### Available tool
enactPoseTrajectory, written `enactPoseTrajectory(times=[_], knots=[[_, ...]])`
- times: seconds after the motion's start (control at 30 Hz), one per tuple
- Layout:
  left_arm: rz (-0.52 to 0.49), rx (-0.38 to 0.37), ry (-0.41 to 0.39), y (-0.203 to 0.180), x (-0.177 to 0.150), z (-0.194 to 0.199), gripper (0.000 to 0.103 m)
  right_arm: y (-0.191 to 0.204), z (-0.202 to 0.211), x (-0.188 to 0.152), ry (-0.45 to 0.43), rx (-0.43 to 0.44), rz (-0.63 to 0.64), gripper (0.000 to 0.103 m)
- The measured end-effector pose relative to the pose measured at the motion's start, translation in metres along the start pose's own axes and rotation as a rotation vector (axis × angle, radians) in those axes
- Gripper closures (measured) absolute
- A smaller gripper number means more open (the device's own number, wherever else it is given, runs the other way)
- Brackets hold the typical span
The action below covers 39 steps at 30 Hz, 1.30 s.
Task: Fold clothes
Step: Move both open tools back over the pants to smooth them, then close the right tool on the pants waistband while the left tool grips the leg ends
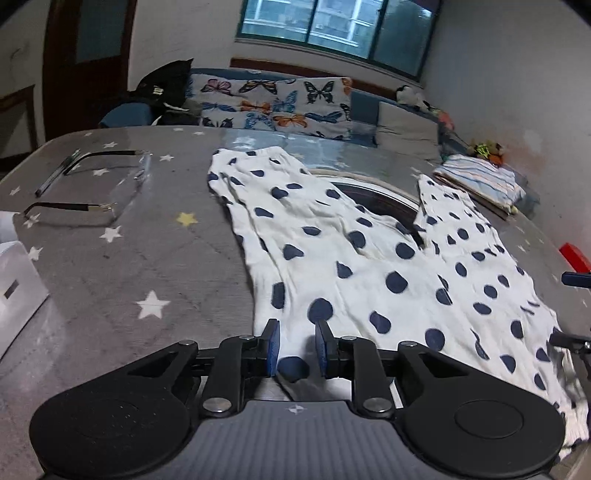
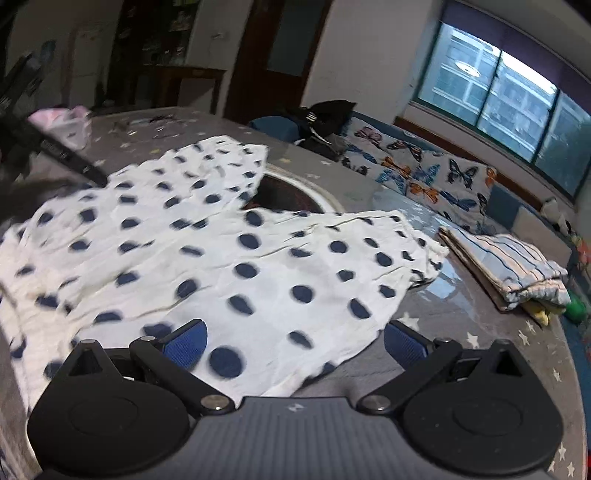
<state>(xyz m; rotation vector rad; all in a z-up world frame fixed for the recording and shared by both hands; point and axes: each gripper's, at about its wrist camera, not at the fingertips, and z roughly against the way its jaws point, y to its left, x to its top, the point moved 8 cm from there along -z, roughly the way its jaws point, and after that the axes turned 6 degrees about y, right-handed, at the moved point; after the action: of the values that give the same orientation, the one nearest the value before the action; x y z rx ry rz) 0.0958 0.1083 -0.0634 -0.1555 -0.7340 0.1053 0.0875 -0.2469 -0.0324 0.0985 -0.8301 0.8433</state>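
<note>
The white trousers with dark blue dots (image 1: pixel 369 266) lie spread flat on the round counter (image 1: pixel 122 266), which is covered by a grey cloth printed with stars. In the left wrist view the two legs run away toward twelve and two o'clock, with a dark round inset of the counter (image 1: pixel 380 201) showing in the fork between them. The waist end lies nearest the camera, at six o'clock.

The left tongs (image 1: pixel 297 349) sit low over that near edge. Their blue pads stand a narrow gap apart, with a strip of the dotted cloth lying between them; whether the pads actually press on the cloth I cannot tell.

The right tongs (image 2: pixel 293 341) are spread wide, hanging over the near hem of the trousers (image 2: pixel 229 258), and hold nothing. The cloth passes under the left pad, while the right pad stands over bare counter at four o'clock.

A pair of glasses (image 1: pixel 92 184) and a pen (image 1: pixel 55 173) lie at ten o'clock in the left wrist view, well apart from the trousers. A folded striped garment (image 2: pixel 509 262) rests at the counter's edge at three o'clock in the right wrist view, near the tip of one trouser leg. Beyond the counter is a sofa with a butterfly cover (image 1: pixel 277 101), under a window (image 1: pixel 340 22).
</note>
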Motion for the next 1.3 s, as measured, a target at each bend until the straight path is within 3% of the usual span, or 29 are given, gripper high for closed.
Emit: enactPoseTrajectory(times=[0.07,0.2,0.5,0.67,0.8,1.07,1.17,1.27,1.3], knots=[[-0.007,0.004,-0.021,-0.008,0.004,0.005,0.079,-0.010,-0.004,0.006,0.007,0.001,-0.030,0.000],[-0.086,-0.081,-0.047,-0.051,0.003,0.019,0.067,-0.042,-0.018,0.021,0.032,0.016,-0.121,0.001],[-0.369,-0.398,0.009,-0.191,-0.045,0.041,0.048,-0.111,-0.054,0.030,0.089,0.014,-0.332,0.013],[-0.548,-0.545,0.061,-0.245,-0.084,0.053,0.046,-0.131,-0.063,0.026,0.104,0.006,-0.384,0.016],[-0.638,-0.537,0.088,-0.264,-0.106,0.045,0.044,-0.142,-0.069,0.026,0.104,0.012,-0.420,0.023],[-0.664,-0.445,0.079,-0.273,-0.112,0.025,0.047,-0.161,-0.091,0.042,0.096,0.034,-0.485,0.032],[-0.675,-0.430,0.085,-0.272,-0.111,0.017,0.056,-0.170,-0.104,0.052,0.093,0.032,-0.509,0.033],[-0.656,-0.439,0.093,-0.269,-0.107,0.014,0.073,-0.180,-0.123,0.059,0.103,0.027,-0.538,0.035],[-0.648,-0.451,0.095,-0.269,-0.105,0.015,0.084,-0.184,-0.130,0.061,0.109,0.027,-0.550,0.038]])
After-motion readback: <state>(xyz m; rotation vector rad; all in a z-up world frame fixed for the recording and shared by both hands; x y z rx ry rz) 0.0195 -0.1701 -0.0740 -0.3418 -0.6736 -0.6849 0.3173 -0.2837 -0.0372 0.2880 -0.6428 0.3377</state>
